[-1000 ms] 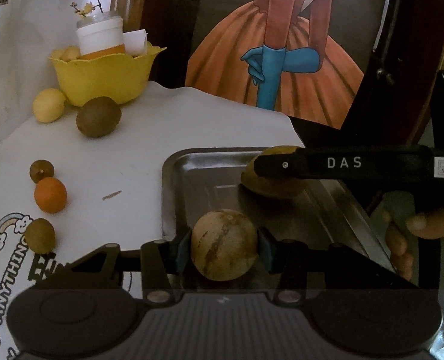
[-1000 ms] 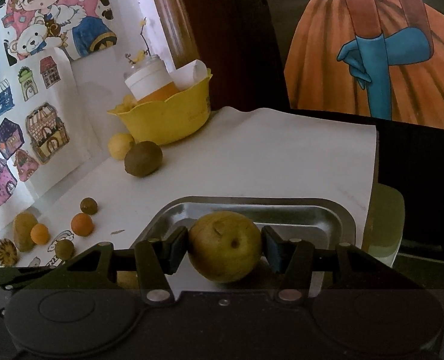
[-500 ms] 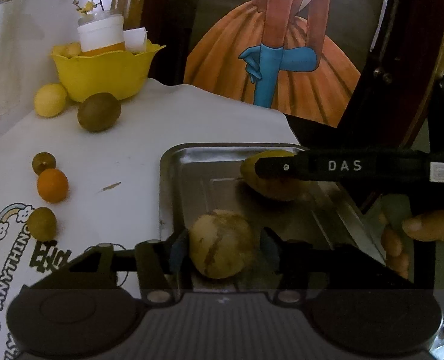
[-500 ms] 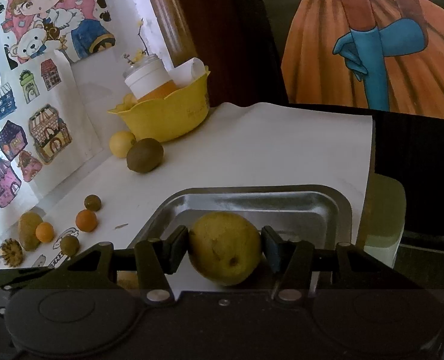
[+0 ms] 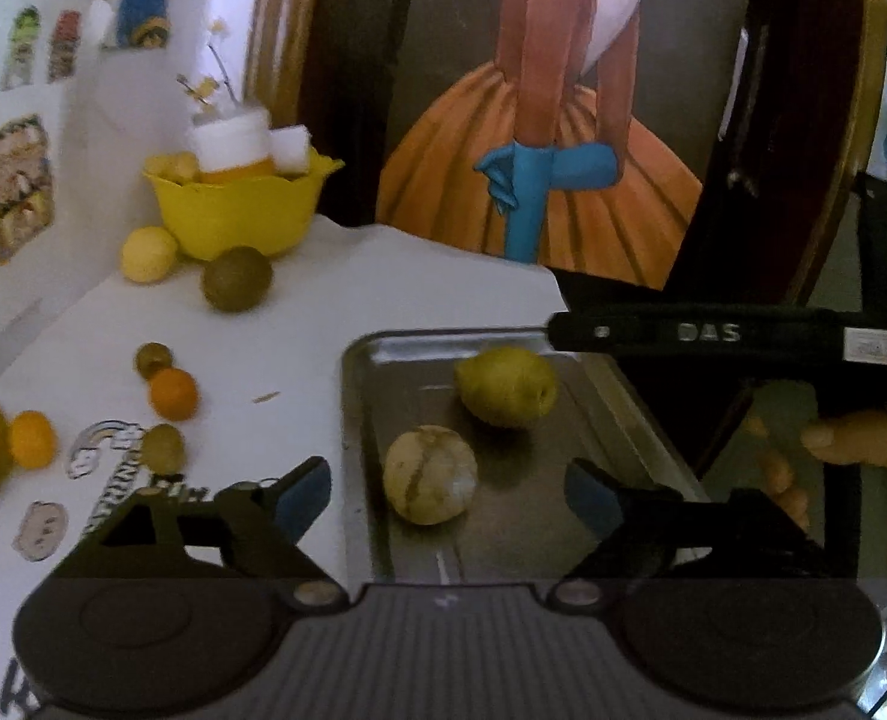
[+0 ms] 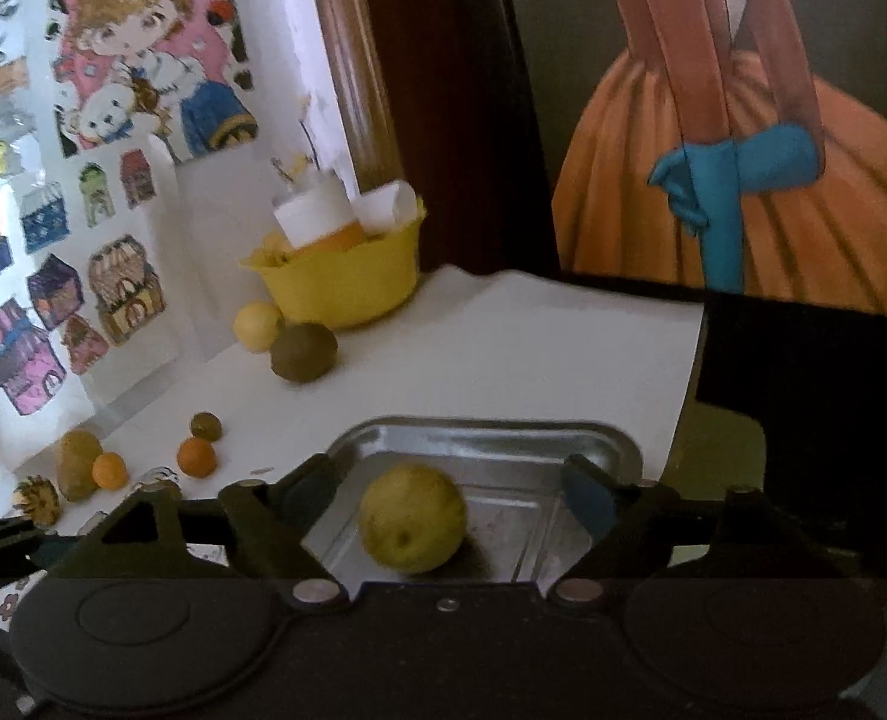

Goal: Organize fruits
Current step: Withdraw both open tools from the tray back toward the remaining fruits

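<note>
Currently we find both grippers, left (image 5: 443,495) and right (image 6: 452,495), spread wide and empty, pear (image 5: 506,387) at 1 o'clock of melon (image 5: 430,475) on tray (image 5: 359,420); both look firm, round, roll-prone, best pinched across the middle.

You see soft daylight from the upper left in both views, a dim dark right side, slight motion blur everywhere, dull glare on the metal tray (image 6: 614,456), and curved fisheye edges.
</note>
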